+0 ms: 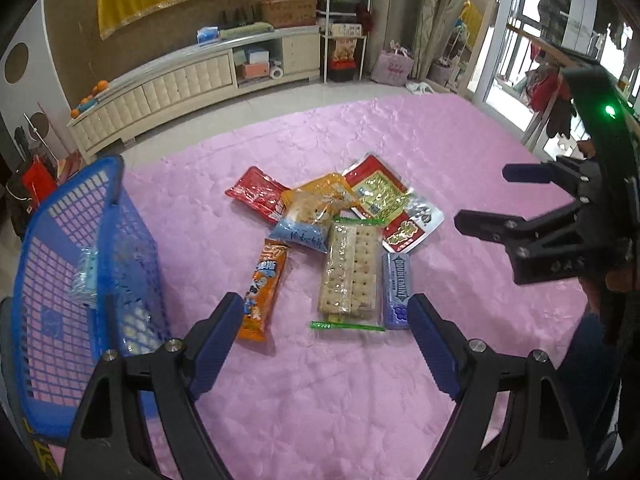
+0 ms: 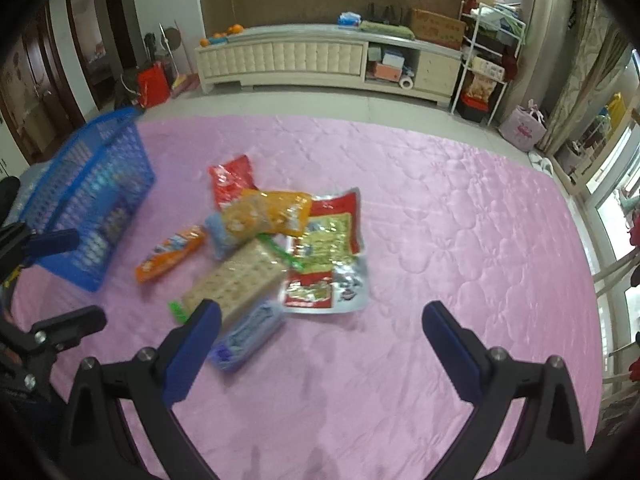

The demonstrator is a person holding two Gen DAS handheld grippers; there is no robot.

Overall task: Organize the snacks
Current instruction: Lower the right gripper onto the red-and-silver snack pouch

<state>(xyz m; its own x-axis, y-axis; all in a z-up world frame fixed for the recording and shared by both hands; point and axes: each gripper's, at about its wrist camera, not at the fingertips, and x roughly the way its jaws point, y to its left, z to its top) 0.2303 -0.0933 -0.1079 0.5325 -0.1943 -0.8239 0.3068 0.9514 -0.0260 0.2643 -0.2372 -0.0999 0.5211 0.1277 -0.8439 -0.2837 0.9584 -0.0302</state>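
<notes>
Seven packets, by my count, lie in a loose heap on the pink quilted cover (image 1: 360, 400), none of them held; both grippers hang empty above it, the left gripper (image 1: 326, 312) with its jaws wide apart over the near edge of the heap, the right gripper (image 2: 322, 320) likewise spread, its view blurred, seen from the left wrist as a black frame off to the side and well clear of the snacks; the step in hand looks like the choice of the next packet to lift, with the sorting only begun; nearest the left gripper are the orange snack bar (image 1: 262, 292), the cracker pack (image 1: 350, 272) with green sealed ends, and the blue gum pack (image 1: 394, 290), the last two lying side by side and touching; behind them a light blue and orange bag (image 1: 308, 220) rests partly on a red packet (image 1: 256, 194) and beside a red and gold pouch (image 1: 378, 190) and a red and silver pouch (image 1: 412, 228), which overlap; the next move, I judge, calls for a jaw closing across the narrow width of one free-lying item, the orange bar or the gum being easiest since nothing rests on them, then a carry to the blue basket (image 1: 68, 240) standing just beside the heap; that basket already holds at least one pale blue wrapped item (image 1: 84, 276) and something whitish low behind its mesh, too obscured to name
</notes>
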